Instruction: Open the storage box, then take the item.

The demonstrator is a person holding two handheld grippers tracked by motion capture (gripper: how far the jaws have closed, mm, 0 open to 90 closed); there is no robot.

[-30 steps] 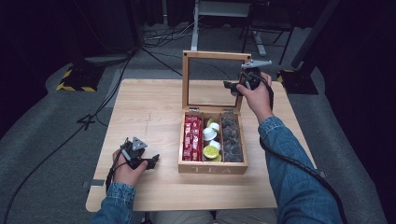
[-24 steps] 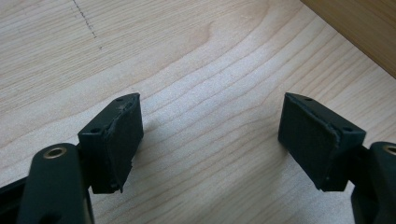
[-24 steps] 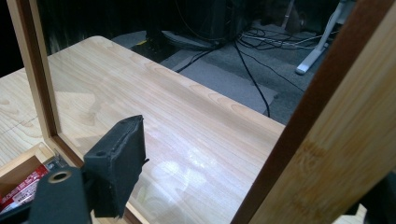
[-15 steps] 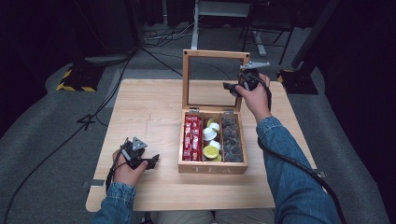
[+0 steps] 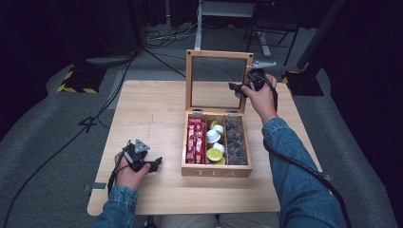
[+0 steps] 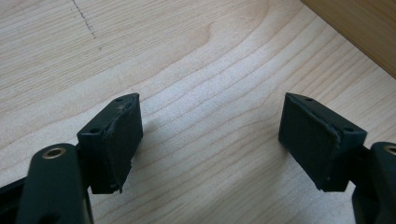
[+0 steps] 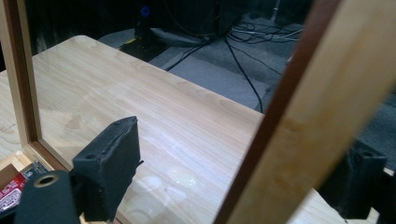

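The wooden tea box (image 5: 216, 167) sits at the middle of the desk (image 5: 152, 109), its glass-paned lid (image 5: 217, 81) raised upright, so the opening looks done. The right tool (image 5: 244, 89) straddles the lid's right frame edge; its jaws have just been opening and now stand apart, the frame between them but, it seems, no longer pinched. Inside, red sachets (image 5: 195, 140), white and lime capsules (image 5: 214, 145) and dark packets (image 5: 235, 141) lie untouched in three compartments. The left tool (image 5: 156, 164) rests on the desk left of the box, jaws apart and empty. Taking anything out is yet to begin.
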